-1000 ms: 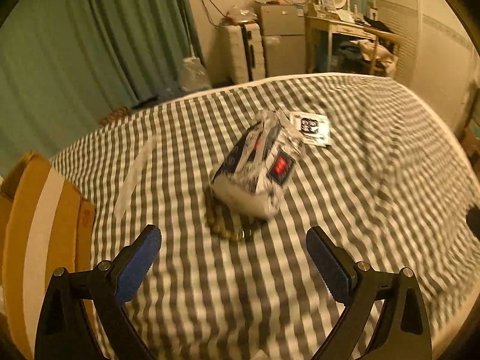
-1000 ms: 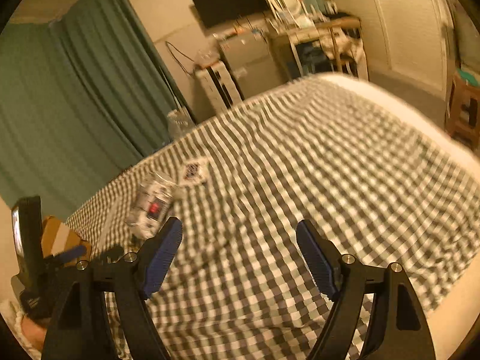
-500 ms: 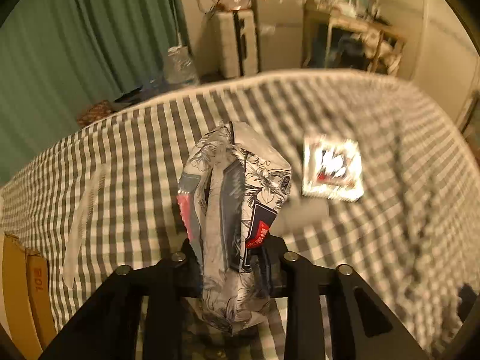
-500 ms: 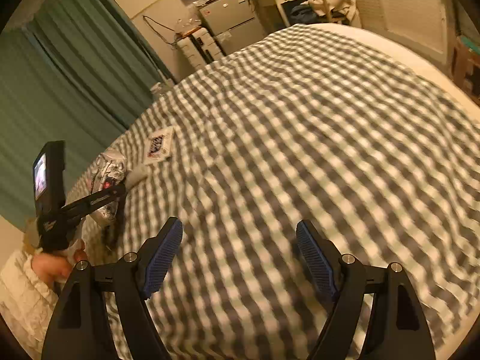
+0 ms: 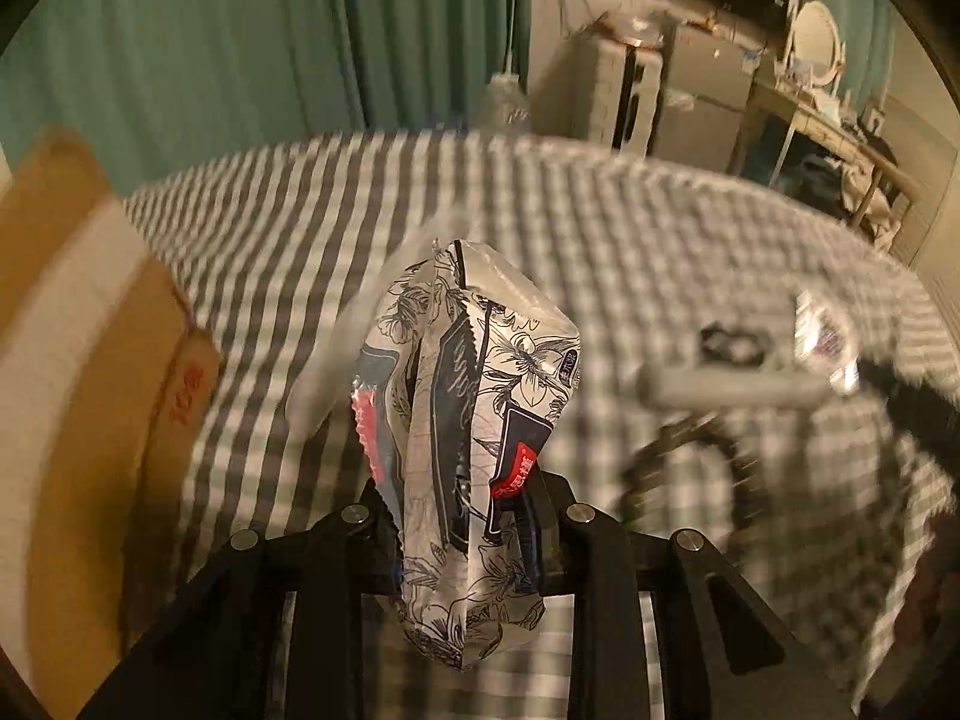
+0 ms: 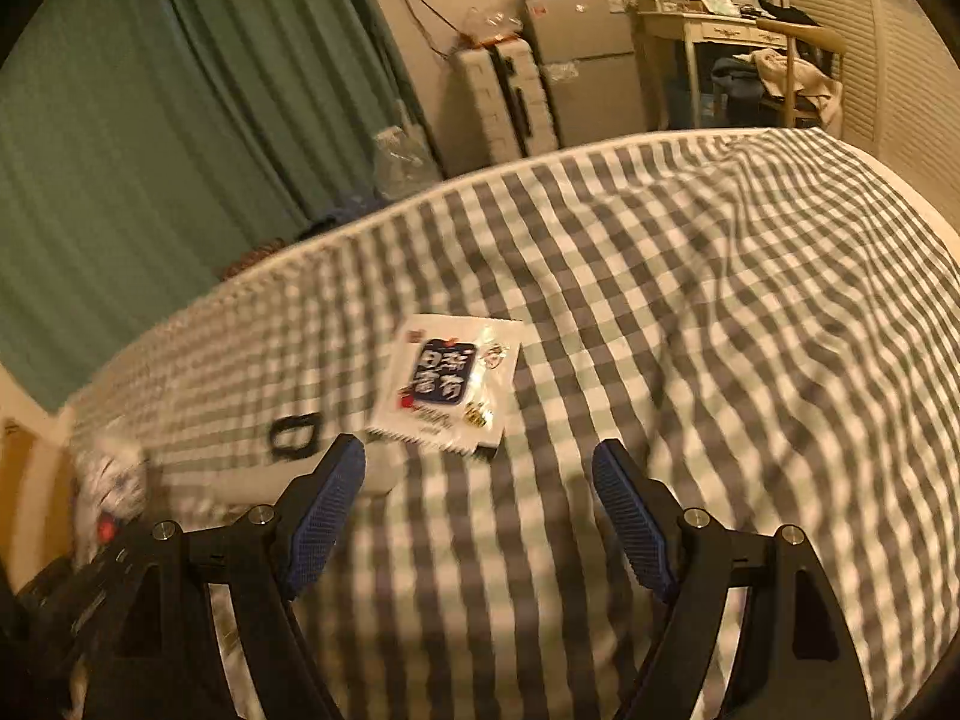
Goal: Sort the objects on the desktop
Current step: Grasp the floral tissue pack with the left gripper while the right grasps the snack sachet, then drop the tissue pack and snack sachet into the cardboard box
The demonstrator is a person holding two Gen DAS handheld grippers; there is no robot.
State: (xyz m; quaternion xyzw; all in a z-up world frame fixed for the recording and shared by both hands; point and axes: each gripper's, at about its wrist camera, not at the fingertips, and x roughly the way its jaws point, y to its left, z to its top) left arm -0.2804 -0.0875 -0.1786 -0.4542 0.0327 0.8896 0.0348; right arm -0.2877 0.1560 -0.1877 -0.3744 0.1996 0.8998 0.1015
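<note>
Since a second ago my left fingers (image 5: 462, 534) clamped the floral plastic tissue pack (image 5: 468, 420) | right fingers (image 6: 480, 516) wide, empty | white foil sachet (image 6: 447, 384) upper-middle, just ahead, long axis pointing away.

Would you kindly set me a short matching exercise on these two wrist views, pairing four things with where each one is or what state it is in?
Things:
1. floral-print pack
2. white sachet
3. right gripper
4. cardboard box

Places or states:
A. open, with nothing between its pads
B. lying flat on the checked sheet
C. clamped in the left gripper, lifted off the bed
D. standing at the bed's edge, left of the left wrist view

Pairs: 1-C, 2-B, 3-A, 4-D
</note>
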